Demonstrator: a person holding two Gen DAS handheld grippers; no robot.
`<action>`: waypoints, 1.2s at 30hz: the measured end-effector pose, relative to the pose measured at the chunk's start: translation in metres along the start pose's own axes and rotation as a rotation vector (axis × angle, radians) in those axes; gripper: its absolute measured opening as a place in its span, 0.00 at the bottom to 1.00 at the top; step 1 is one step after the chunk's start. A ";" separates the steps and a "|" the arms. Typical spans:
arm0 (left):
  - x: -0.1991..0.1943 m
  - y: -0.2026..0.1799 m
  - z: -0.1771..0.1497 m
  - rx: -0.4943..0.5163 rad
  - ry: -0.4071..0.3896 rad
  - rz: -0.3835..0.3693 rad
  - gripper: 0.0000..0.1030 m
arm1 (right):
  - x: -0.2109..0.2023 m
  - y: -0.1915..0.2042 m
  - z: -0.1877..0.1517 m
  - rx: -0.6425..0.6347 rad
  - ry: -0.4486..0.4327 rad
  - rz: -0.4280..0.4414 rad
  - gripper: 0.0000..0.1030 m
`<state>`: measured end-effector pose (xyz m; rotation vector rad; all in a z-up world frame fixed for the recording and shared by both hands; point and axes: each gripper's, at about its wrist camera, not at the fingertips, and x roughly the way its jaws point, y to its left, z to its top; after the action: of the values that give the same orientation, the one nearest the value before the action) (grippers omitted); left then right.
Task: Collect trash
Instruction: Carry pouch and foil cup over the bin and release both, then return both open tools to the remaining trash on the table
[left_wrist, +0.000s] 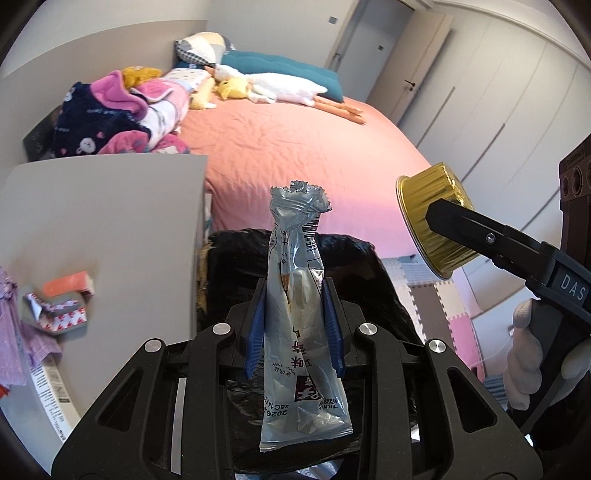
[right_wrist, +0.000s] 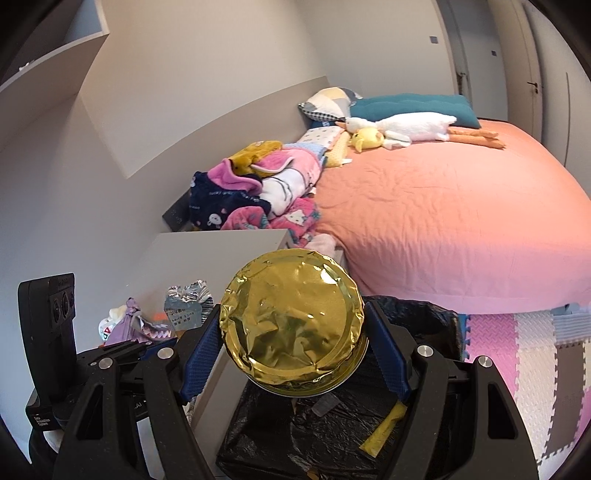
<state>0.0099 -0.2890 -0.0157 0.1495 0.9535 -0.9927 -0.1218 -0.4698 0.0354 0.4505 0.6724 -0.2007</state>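
Note:
My left gripper (left_wrist: 294, 291) is shut on a crumpled silver snack wrapper (left_wrist: 301, 332), which stands up between the blue pads above a bin lined with a black bag (left_wrist: 236, 266). My right gripper (right_wrist: 295, 321) is shut on a round gold foil container (right_wrist: 291, 325), held over the same black-bagged bin (right_wrist: 332, 435); yellow scraps lie inside it. In the left wrist view the right gripper (left_wrist: 432, 218) and gold foil container (left_wrist: 432, 218) hang at the right, held by a white-gloved hand (left_wrist: 532, 362). The silver wrapper's torn top (right_wrist: 188, 302) shows at the left in the right wrist view.
A grey bedside table (left_wrist: 103, 236) at the left bears an orange box (left_wrist: 70, 284), red-and-white wrappers (left_wrist: 55, 314) and purple cloth. Behind the bin is a bed with a salmon sheet (left_wrist: 295, 140), piled blankets and plush toys. Foam floor mats (right_wrist: 535, 362) lie to the right.

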 end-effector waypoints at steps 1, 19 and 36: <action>0.003 -0.003 0.001 0.009 0.006 -0.011 0.28 | -0.001 -0.004 -0.001 0.010 0.000 -0.005 0.73; 0.015 -0.018 0.003 0.019 0.073 -0.054 0.91 | -0.020 -0.029 -0.001 0.083 -0.068 -0.067 0.91; -0.011 0.028 -0.013 -0.096 0.017 0.082 0.91 | 0.017 0.020 0.004 -0.040 -0.004 0.048 0.91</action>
<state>0.0213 -0.2596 -0.0239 0.1159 1.0012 -0.8697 -0.1005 -0.4548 0.0339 0.4274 0.6603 -0.1425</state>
